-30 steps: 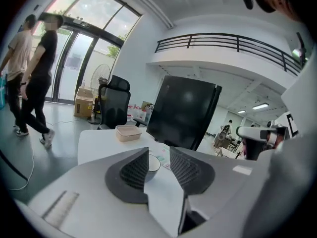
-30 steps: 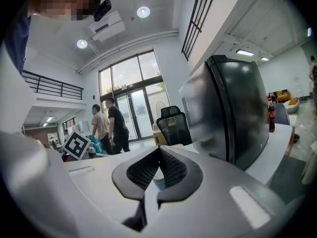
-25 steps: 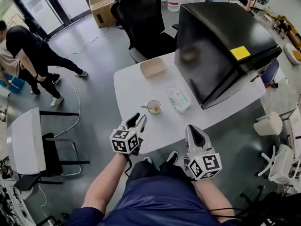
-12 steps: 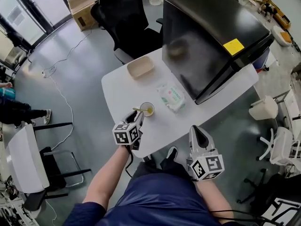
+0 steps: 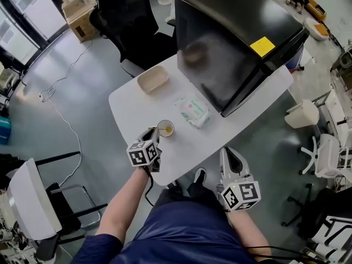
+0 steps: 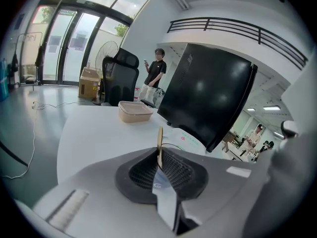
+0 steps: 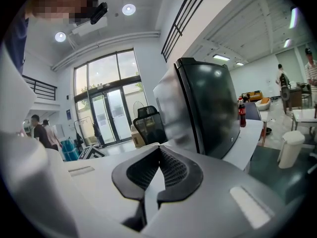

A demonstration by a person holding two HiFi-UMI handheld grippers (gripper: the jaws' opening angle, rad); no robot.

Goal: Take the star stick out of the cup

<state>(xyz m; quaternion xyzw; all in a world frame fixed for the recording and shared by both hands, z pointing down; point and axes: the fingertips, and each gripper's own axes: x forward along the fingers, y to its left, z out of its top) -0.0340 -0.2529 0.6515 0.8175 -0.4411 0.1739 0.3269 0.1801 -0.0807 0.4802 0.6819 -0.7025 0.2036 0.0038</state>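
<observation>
Grey open-plan office floor, with a rounded white worktop (image 5: 132, 100) set on it. Near the front edge, a small round pale cup (image 5: 172, 128) holding a thin yellowish wooden star stick (image 5: 160, 128), slanted out over the rim toward the left gripper (image 5: 153, 135). In the left gripper view, fingers (image 6: 141, 170) drawn narrow and pinching the star stick (image 6: 159, 139): upright between the pads, long axis running up and away from the fingertips, cup just beyond them and mostly hidden. Star end not made out. Right gripper (image 5: 231, 153) off the worktop's edge, well to the right of and behind the left fingers, its own fingers (image 7: 136, 170) pressed together on nothing. Left clearly the nearer. Probably calls for a lift along the stick's length, up and back, clear of the rim. Beyond the left fingers: a flat white wipes packet (image 5: 192, 110) just right of the cup, a shallow beige tray (image 5: 153, 80) farther ahead, a big black box (image 5: 236, 32) to the right. Nothing overhead in the way; some risk of dragging or tipping so light a cup
</observation>
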